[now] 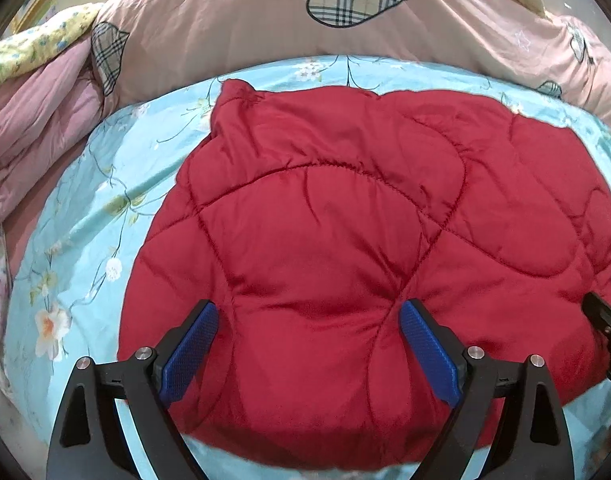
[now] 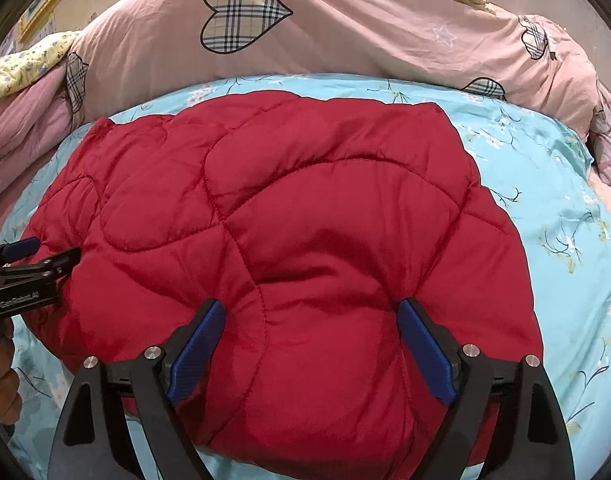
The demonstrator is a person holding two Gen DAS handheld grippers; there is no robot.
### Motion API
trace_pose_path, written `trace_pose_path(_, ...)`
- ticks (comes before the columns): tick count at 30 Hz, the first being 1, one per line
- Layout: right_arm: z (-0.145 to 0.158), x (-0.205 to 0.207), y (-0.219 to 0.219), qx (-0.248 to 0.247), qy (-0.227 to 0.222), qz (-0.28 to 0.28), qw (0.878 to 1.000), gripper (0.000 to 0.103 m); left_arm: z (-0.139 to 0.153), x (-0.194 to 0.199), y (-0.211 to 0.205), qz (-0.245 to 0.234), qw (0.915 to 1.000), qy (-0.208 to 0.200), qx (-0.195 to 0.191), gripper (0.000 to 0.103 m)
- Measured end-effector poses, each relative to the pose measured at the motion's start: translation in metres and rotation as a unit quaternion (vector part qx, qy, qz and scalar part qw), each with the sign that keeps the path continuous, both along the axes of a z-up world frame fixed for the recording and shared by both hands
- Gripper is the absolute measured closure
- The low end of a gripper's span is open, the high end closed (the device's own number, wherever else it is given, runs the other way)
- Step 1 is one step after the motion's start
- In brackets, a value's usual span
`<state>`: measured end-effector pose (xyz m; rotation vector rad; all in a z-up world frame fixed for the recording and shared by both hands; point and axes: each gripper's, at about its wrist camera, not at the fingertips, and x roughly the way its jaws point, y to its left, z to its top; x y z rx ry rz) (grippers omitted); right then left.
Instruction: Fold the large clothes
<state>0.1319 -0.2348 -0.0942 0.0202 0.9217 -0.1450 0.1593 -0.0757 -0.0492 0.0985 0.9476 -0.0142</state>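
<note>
A red quilted jacket (image 1: 345, 200) (image 2: 285, 200) lies folded into a puffy bundle on the light-blue floral sheet (image 1: 85, 220) (image 2: 565, 220). My left gripper (image 1: 309, 306) stands open over the bundle's near left part, its blue pads either side of a bulge of red fabric. Over the near right part my right gripper (image 2: 310, 305) is open the same way, fingertips dented into the padding. Each gripper shows at the edge of the other's view: the right gripper (image 1: 605, 316) and the left gripper (image 2: 33, 264), with a hand (image 2: 1, 380) below it.
A pink duvet with plaid hearts (image 1: 245, 20) (image 2: 345, 40) is heaped along the far side of the bed. At the far left lie a folded pink quilt (image 1: 33, 120) and a yellow floral cloth (image 1: 37, 48). Bare sheet shows left and right of the jacket.
</note>
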Motion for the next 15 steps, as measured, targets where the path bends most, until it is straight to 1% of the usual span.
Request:
trace_pose_path(2, 0.006, -0.006, -0.001, 0.010, -0.003, -0.001, 1.000, 0.014, 0.006, -0.011, 0.004, 0.002, 1.0000, -0.001, -0.005, 0.009)
trace_pose_path(4, 0.014, -0.013, -0.001, 0.022, -0.009, 0.000, 1.000, 0.015, 0.011, -0.023, 0.007, 0.002, 1.0000, -0.004, -0.008, 0.007)
trace_pose_path(6, 0.023, -0.025, 0.000, 0.032, -0.015, 0.005, 0.999, 0.013, 0.015, -0.036, 0.010, 0.002, 0.9999, -0.002, -0.010, 0.006)
trace_pose_path(9, 0.033, -0.045, 0.004, 0.036, -0.021, 0.017, 0.999, 0.013, 0.017, -0.052, 0.014, 0.002, 0.9999, 0.004, -0.011, 0.006)
trace_pose_path(13, 0.035, -0.075, 0.010, 0.047, -0.019, 0.030, 0.998, 0.013, 0.013, -0.083, 0.019, 0.001, 0.9996, 0.020, -0.022, 0.003)
trace_pose_path(15, 0.030, -0.090, 0.012, 0.055, -0.012, 0.030, 0.998, 0.010, 0.009, -0.096, 0.017, -0.001, 0.9995, 0.030, -0.014, 0.002)
